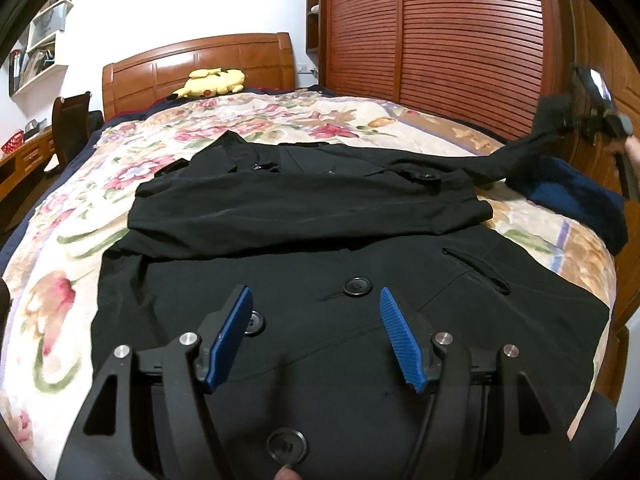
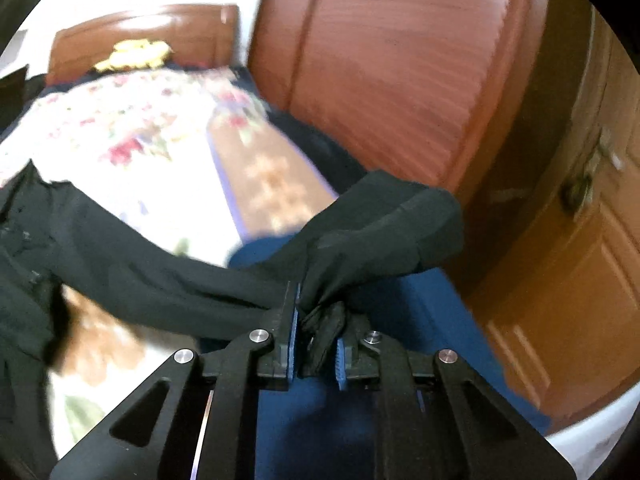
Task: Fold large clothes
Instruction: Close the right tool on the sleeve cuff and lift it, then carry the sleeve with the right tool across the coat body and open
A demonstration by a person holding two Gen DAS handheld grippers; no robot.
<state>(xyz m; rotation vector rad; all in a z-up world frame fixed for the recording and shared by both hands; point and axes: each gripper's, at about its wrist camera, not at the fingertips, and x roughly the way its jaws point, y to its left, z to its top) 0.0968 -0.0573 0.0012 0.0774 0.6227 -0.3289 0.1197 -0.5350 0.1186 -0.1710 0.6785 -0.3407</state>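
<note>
Floral bedspread (image 1: 240, 128) covers the bed, pink and red flowers on cream. Wooden headboard (image 1: 200, 64) at the far end; yellow Pikachu plush (image 1: 214, 82) lies in front of it. Dark blue fabric (image 1: 576, 200) sits at the bed's right edge, near the louvered wooden wardrobe (image 1: 440, 28). On the left: a dark chair (image 1: 70, 128), a desk (image 1: 24, 160) with a red basket (image 1: 12, 146) on it, white wall shelves (image 1: 40, 44) above. Right wrist view is blurred; a panelled wooden door (image 2: 568, 272) shows right of the wardrobe.
</note>
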